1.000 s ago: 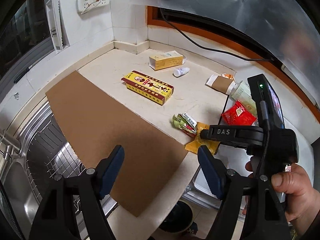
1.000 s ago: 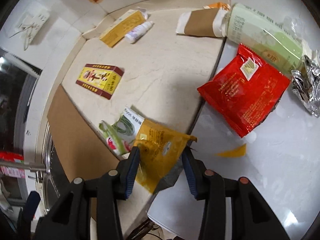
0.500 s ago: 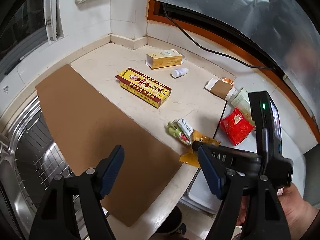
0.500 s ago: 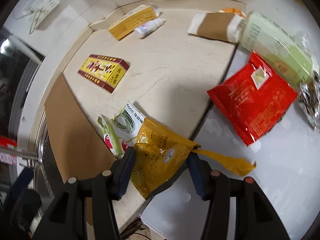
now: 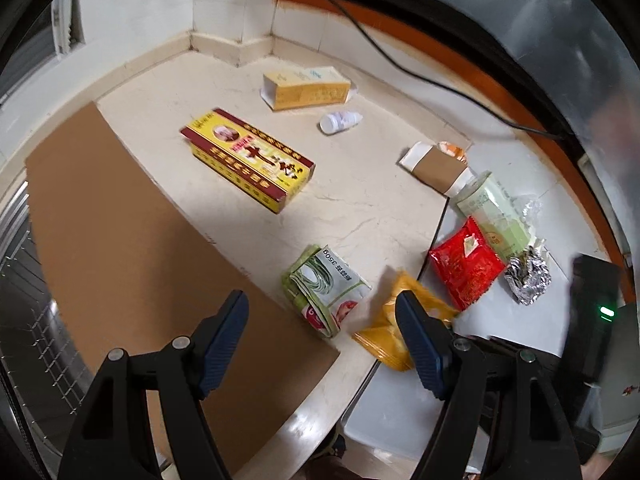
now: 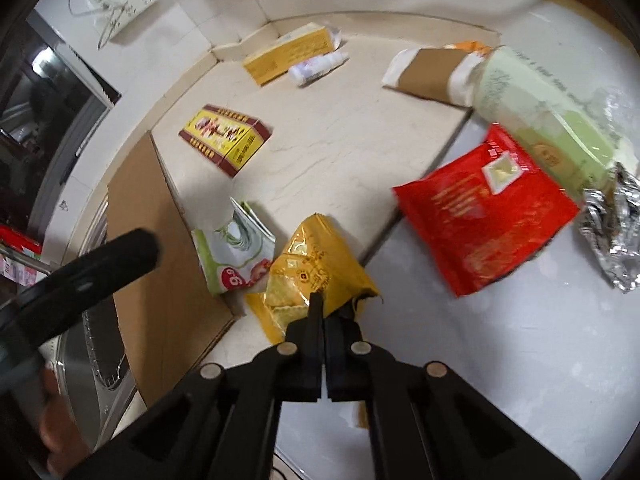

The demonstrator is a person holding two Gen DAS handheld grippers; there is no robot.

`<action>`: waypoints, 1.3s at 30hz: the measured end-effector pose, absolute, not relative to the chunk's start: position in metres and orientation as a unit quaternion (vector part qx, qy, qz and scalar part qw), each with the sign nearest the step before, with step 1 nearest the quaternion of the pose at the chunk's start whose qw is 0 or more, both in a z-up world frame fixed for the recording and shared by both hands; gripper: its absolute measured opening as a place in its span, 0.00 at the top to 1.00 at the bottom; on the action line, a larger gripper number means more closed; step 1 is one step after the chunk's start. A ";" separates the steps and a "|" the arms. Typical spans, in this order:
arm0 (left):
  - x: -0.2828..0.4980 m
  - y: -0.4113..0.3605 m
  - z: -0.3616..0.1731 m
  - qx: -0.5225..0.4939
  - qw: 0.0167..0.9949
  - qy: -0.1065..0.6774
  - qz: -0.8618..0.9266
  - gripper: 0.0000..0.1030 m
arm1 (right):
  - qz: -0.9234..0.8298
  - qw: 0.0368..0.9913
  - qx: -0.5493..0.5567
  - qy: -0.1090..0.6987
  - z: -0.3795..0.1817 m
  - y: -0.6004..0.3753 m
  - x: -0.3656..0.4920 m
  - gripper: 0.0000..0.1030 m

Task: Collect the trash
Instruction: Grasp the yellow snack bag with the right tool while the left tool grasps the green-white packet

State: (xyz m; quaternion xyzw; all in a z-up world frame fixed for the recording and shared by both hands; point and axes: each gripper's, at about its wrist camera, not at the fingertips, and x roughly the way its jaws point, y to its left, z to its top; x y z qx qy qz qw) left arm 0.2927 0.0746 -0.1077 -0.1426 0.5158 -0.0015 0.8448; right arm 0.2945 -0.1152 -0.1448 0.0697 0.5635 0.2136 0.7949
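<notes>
A crumpled yellow wrapper point(image 6: 316, 264) lies at the counter's front edge, and my right gripper point(image 6: 322, 308) is shut on its near end. The left wrist view shows the same yellow wrapper point(image 5: 384, 332) beside my right finger. My left gripper point(image 5: 320, 304) hangs open above a folded green and white packet point(image 5: 328, 284), with nothing between its fingers. A red packet point(image 6: 484, 224), crumpled foil point(image 6: 612, 240) and a pale green bag point(image 6: 540, 100) lie to the right on a white board point(image 6: 480, 360).
A brown cardboard sheet point(image 5: 120, 220) covers the left of the counter, over a steel sink point(image 5: 24, 320). Further back lie a yellow and red box point(image 5: 248, 158), a yellow carton point(image 5: 308, 88), a small white bottle point(image 5: 340, 121) and a brown paper sleeve point(image 5: 436, 168).
My right gripper has shut on the yellow wrapper that lay between its open fingers. My left gripper has moved down and right, nearer the green packet, still open.
</notes>
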 end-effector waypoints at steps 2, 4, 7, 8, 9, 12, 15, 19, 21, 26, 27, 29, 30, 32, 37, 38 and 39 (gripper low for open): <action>0.300 0.073 -0.115 -0.140 0.839 0.526 -0.001 0.28 | 0.212 0.798 0.083 0.558 -0.140 -0.127 0.296 1.00; 0.308 0.070 -0.123 -0.133 0.833 0.537 0.000 0.28 | 0.211 0.801 0.090 0.554 -0.136 -0.136 0.295 1.00; 0.317 0.069 -0.135 -0.129 0.821 0.556 0.003 0.28 | 0.211 0.805 0.099 0.546 -0.129 -0.152 0.292 1.00; 0.319 0.070 -0.139 -0.131 0.817 0.562 0.002 0.28 | 0.213 0.804 0.104 0.545 -0.127 -0.158 0.290 1.00; 0.321 0.071 -0.143 -0.133 0.812 0.568 0.001 0.28 | 0.214 0.804 0.106 0.544 -0.126 -0.161 0.289 1.00; 0.324 0.072 -0.153 -0.146 0.799 0.584 -0.005 0.28 | 0.215 0.805 0.108 0.543 -0.125 -0.169 0.285 1.00; 0.327 0.068 -0.158 -0.143 0.796 0.588 -0.006 0.28 | 0.218 0.802 0.113 0.545 -0.127 -0.174 0.283 1.00; 0.331 0.056 -0.158 -0.137 0.796 0.589 -0.014 0.28 | 0.222 0.801 0.110 0.545 -0.129 -0.174 0.280 1.00; 0.334 0.048 -0.158 -0.130 0.798 0.588 -0.014 0.28 | 0.223 0.800 0.110 0.546 -0.132 -0.175 0.279 1.00; 0.341 0.037 -0.161 -0.127 0.802 0.584 -0.009 0.64 | 0.222 0.798 0.111 0.549 -0.137 -0.179 0.277 1.00; 0.342 0.035 -0.163 -0.130 0.799 0.587 -0.010 0.73 | 0.223 0.797 0.112 0.549 -0.137 -0.180 0.276 1.00; 0.343 0.032 -0.164 -0.126 0.801 0.585 -0.006 0.91 | 0.222 0.797 0.113 0.549 -0.137 -0.182 0.275 1.00; 0.342 0.030 -0.163 -0.123 0.806 0.579 -0.005 0.92 | 0.223 0.797 0.114 0.549 -0.137 -0.183 0.275 1.00; 0.340 0.028 -0.161 -0.122 0.812 0.571 -0.005 0.94 | 0.223 0.797 0.117 0.548 -0.136 -0.186 0.274 1.00; 0.324 0.028 -0.147 -0.144 0.820 0.554 -0.008 0.95 | 0.230 0.798 0.124 0.544 -0.129 -0.189 0.269 1.00; 0.317 0.028 -0.142 -0.149 0.821 0.550 -0.010 0.95 | 0.233 0.798 0.126 0.541 -0.126 -0.190 0.266 1.00; 0.312 0.029 -0.139 -0.151 0.823 0.547 -0.012 0.95 | 0.236 0.799 0.127 0.539 -0.124 -0.190 0.264 1.00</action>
